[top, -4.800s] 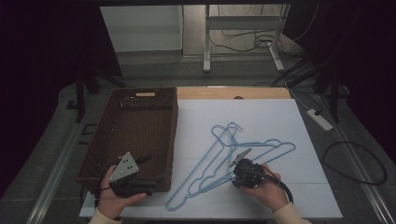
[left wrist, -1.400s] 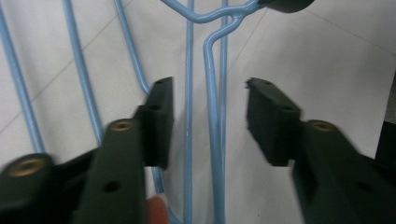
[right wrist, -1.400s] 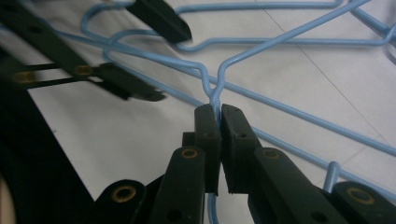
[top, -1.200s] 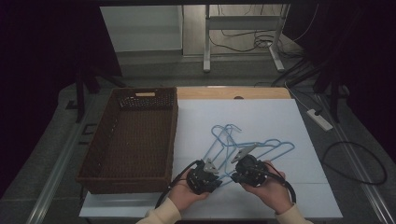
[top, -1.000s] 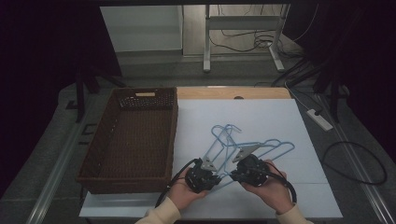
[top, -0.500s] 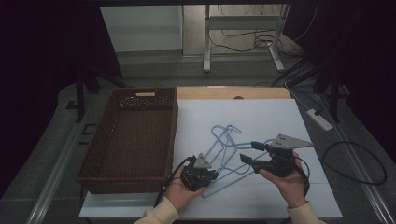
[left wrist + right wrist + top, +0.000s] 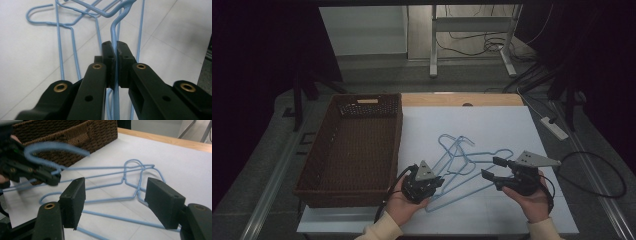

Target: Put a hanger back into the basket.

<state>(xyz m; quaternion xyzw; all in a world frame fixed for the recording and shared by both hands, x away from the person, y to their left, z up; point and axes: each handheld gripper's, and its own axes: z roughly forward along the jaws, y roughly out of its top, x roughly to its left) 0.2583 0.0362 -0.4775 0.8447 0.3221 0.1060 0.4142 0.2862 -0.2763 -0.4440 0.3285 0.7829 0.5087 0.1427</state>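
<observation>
Blue wire hanger (image 7: 113, 32) being pinched by left tool (image 7: 428, 184), lower centre of high view, jaws clamping its wire. Other blue hangers (image 7: 472, 160) lying on white table (image 7: 492, 122), centre. Right tool (image 7: 497, 169) hovering lower right, jaws having just been opening, standing wide, nothing between. Brown wicker basket (image 7: 319, 165) sitting left.

Blurred hanger hook (image 7: 50, 148) near basket (image 7: 75, 135)

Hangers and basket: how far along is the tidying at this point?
Nothing is done yet: the brown basket holds no hanger. In hand: the left gripper is shut on one blue hanger; the right gripper, jaws just opened, hangs free above the sheet. Left: that hanger and the other hangers on the sheet.
</observation>
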